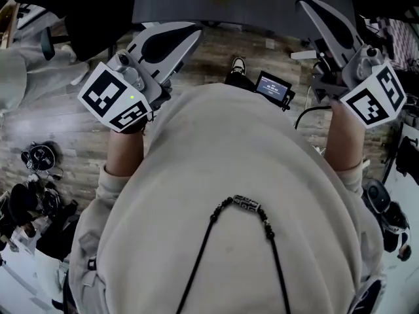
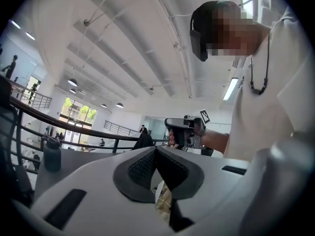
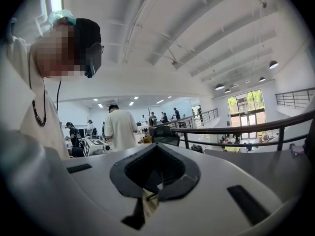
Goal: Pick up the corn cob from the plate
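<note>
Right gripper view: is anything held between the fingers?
No: the right gripper has its fingers shut together, pad against pad, with nothing between them.

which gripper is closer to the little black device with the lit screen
Right. In the head view the right gripper is just right of the device, while the left gripper sits farther off to its left, past the shoe.

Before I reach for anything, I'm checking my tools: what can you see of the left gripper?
The left gripper is white, smooth plastic by the look, with two dark textured pads shut together and nothing between them. A black-and-white marker cube sits at its rear. It hangs above the wooden floor, short of the dark table.
</note>
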A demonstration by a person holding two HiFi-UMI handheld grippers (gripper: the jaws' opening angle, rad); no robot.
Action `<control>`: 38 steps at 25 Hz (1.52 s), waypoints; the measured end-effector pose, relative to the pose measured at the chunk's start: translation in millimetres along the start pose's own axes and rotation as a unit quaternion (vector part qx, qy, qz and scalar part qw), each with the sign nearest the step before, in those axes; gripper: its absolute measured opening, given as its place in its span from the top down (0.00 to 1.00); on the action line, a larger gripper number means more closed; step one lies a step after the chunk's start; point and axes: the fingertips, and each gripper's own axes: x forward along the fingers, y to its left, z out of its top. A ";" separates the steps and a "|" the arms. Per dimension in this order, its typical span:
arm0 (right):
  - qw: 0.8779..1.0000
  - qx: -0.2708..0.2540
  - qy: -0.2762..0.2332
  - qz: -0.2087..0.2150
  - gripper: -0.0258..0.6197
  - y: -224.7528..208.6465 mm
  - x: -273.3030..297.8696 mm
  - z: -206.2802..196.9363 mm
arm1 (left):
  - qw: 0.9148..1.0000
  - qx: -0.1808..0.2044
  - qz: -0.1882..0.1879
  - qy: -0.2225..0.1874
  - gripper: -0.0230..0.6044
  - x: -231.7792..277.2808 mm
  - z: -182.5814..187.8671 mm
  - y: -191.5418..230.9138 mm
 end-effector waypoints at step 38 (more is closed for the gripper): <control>0.994 -0.051 0.001 -0.092 0.94 -8.6 -15.4 19.5 | 0.992 -0.003 -0.107 -0.066 0.95 3.2 13.7 -19.5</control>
